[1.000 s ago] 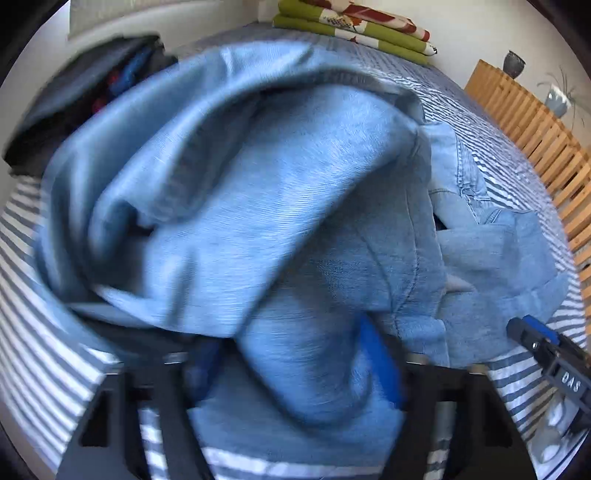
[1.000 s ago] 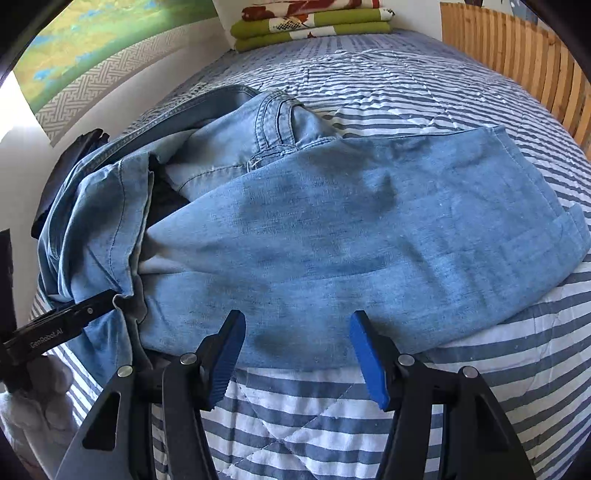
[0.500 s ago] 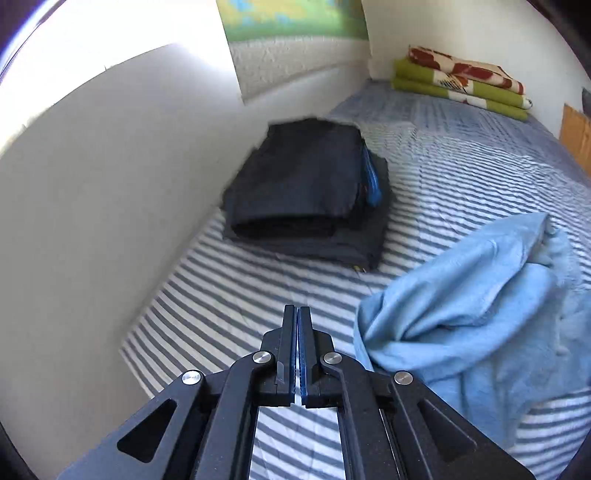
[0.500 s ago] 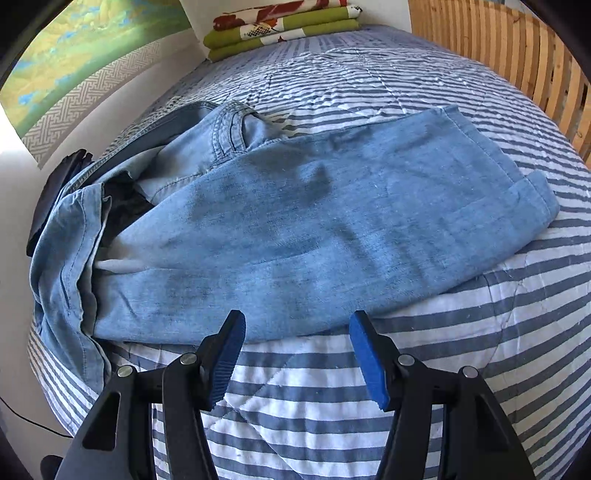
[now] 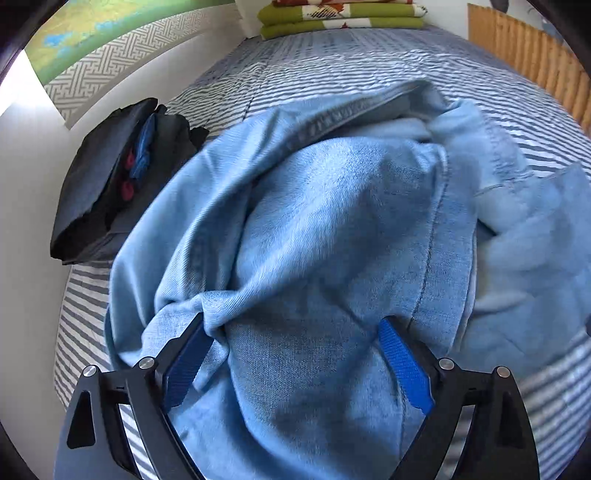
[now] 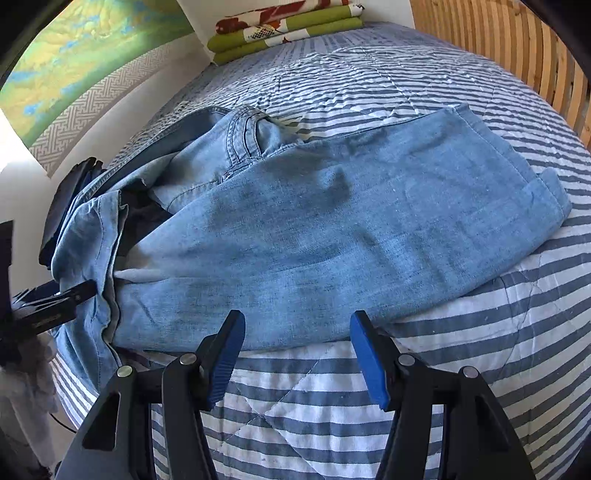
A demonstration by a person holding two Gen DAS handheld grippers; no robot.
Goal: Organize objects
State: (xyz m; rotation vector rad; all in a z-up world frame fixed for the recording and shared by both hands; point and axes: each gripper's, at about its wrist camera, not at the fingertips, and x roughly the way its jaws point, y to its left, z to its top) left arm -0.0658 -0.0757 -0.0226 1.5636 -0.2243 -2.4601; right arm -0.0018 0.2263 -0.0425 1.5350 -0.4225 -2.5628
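One pair of jeans (image 6: 317,236) lies across my striped bed (image 6: 424,387). My left gripper (image 5: 295,365) stands wide, denim bunched between its fingers; my right gripper (image 6: 295,358) stands wide, empty, at the hem. One dark folded stack (image 5: 110,184) sits beside the wall.

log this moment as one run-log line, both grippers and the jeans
left gripper: open, jeans bunched between fingers | right gripper: open, empty, near jeans edge | jeans: on striped bed | dark folded pile: by wall

A striped bedspread (image 6: 461,369) covers the bed. Folded green blankets (image 6: 284,33) lie by the wall. A wooden slatted rail (image 6: 517,55) stands at the right.
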